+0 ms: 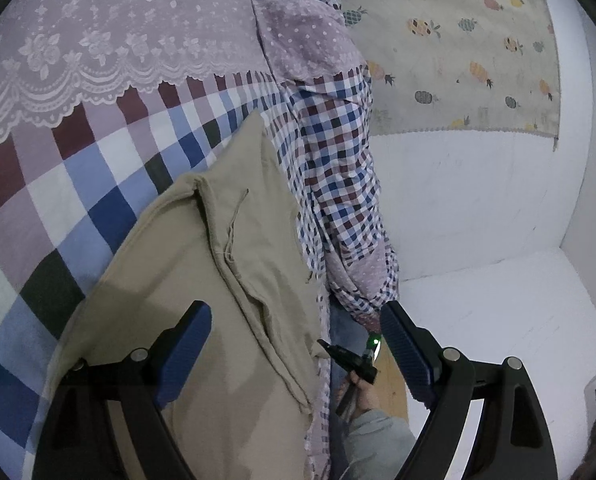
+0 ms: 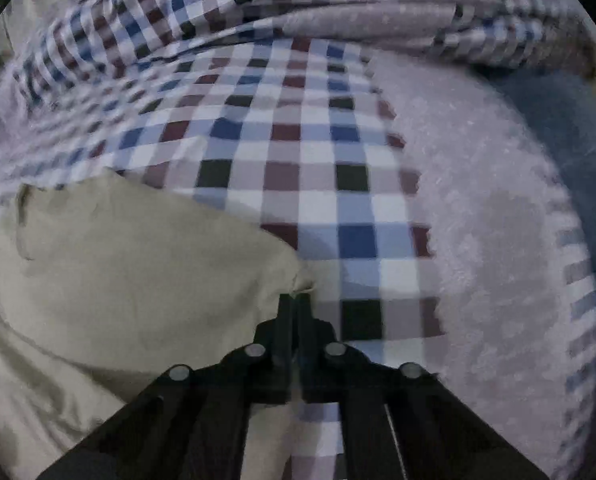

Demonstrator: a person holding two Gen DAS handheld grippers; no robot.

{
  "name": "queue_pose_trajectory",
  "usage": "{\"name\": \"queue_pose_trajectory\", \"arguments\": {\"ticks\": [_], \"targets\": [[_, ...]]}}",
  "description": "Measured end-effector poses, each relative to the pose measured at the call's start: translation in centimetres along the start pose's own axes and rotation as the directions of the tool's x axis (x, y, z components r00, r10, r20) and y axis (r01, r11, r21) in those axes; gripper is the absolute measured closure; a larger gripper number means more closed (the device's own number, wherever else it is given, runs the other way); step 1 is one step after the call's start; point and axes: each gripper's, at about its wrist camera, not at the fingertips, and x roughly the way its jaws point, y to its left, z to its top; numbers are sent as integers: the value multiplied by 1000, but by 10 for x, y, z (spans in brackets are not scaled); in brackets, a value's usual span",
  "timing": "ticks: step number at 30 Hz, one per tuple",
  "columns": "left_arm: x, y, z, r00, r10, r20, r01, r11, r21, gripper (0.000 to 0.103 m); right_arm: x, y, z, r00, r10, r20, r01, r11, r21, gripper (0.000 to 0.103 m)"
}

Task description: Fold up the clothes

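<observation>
Beige garment (image 1: 202, 280) is laid flat on the checked bedspread (image 1: 98, 184), close to the bed edge, with a loose drawstring (image 1: 234, 224) on top. A lace cover (image 1: 98, 40) lies further up the bedspread from the garment; a pineapple-print cloth (image 1: 457, 48) hangs on the wall beyond the bed edge.

Right gripper (image 2: 294, 300) is clenched on a corner of the garment at its bed-edge side; the pinched point (image 2: 301, 284) is visible at the tips. Left gripper (image 1: 294, 344) is held spread wide above the garment, nothing grasped.

Step judged in hand: corner picked up, fold not yet made. Next move likely calls for the corner to be carried across the garment, with the left gripper used to pin or grab the opposite corner so edges are kept aligned.
</observation>
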Motion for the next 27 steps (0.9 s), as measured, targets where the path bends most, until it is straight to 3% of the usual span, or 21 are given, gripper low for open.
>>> {"name": "queue_pose_trajectory", "arguments": {"ticks": [3, 8, 9, 10, 12, 14, 16, 20, 24, 27], "targets": [[-2, 3, 2, 1000, -21, 1, 21, 999, -24, 14, -22, 19, 10, 996, -34, 87, 36, 999, -15, 103], [-2, 4, 3, 1000, -21, -5, 21, 1000, -24, 14, -1, 36, 25, 991, 131, -29, -133, 989, -65, 96], [-2, 3, 2, 1000, -20, -5, 20, 1000, -22, 14, -9, 32, 25, 987, 161, -1, -161, 985, -62, 87], [-2, 3, 2, 1000, -20, -4, 20, 1000, -22, 14, -17, 21, 23, 980, 192, 45, -191, 981, -33, 64], [-2, 3, 2, 1000, -23, -3, 23, 999, -24, 14, -34, -9, 17, 961, 233, 147, -242, 969, 44, 51], [-2, 3, 2, 1000, -23, -3, 23, 1000, -20, 14, -35, -40, 9, 958, 236, 166, -256, 960, 110, 51], [-1, 1, 1, 1000, -16, -1, 16, 1000, -12, 14, -22, -73, -12, 951, 280, 129, -299, 939, 171, 51], [0, -2, -2, 1000, 3, 3, -3, 1000, 15, 14, -1, -99, -38, 924, 366, 114, -382, 904, 194, 51], [2, -4, -4, 1000, 20, 3, -20, 999, 38, 14, 15, -99, -42, 912, 389, 128, -406, 897, 175, 51], [3, -4, -4, 1000, 27, 2, -27, 998, 49, 14, 23, -87, -30, 922, 362, 140, -381, 913, 145, 50]]}}
